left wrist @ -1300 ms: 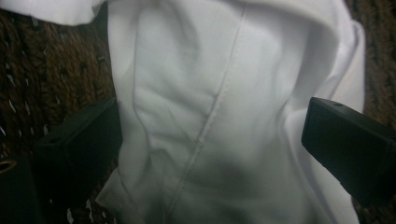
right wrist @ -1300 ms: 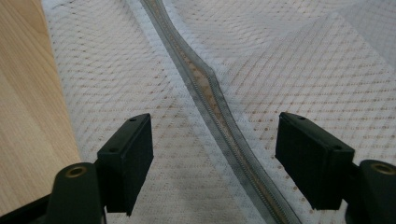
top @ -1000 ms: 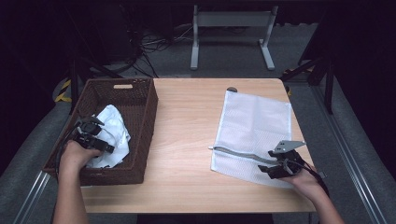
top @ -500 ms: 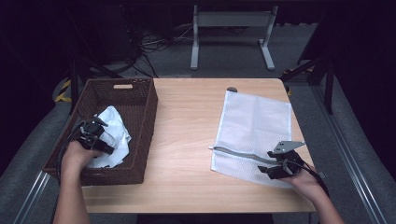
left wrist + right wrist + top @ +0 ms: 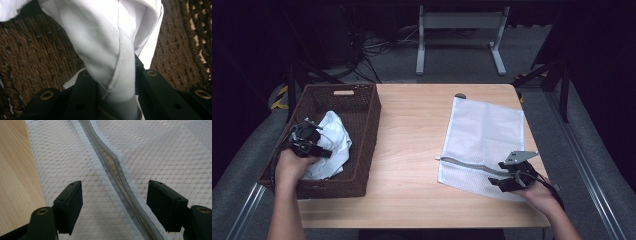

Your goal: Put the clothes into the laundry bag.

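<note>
**Left grip closed on cloth in basket**

Since a second ago the left gripper [image 5: 312,141] had barely shifted, but its jaws had just been closing, and now pinched a fold of the white cloth [image 5: 107,50]. The cloth lay crumpled, seamed, in the wicker basket [image 5: 362,107] at left of frame. The right gripper [image 5: 512,181] sat wide open, holding nothing, straddling the mesh bag [image 5: 484,130] and its grey zipper [image 5: 117,177] at lower right. Step: grasp done. Next probably calls for lifting the cloth clear toward the bag.

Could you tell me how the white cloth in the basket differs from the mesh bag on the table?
The white cloth is crumpled, plain-woven and pinched in the left claw; the mesh bag lies flat, netted, with a grey zipper, between the open right claw. Both are white fabric.
</note>
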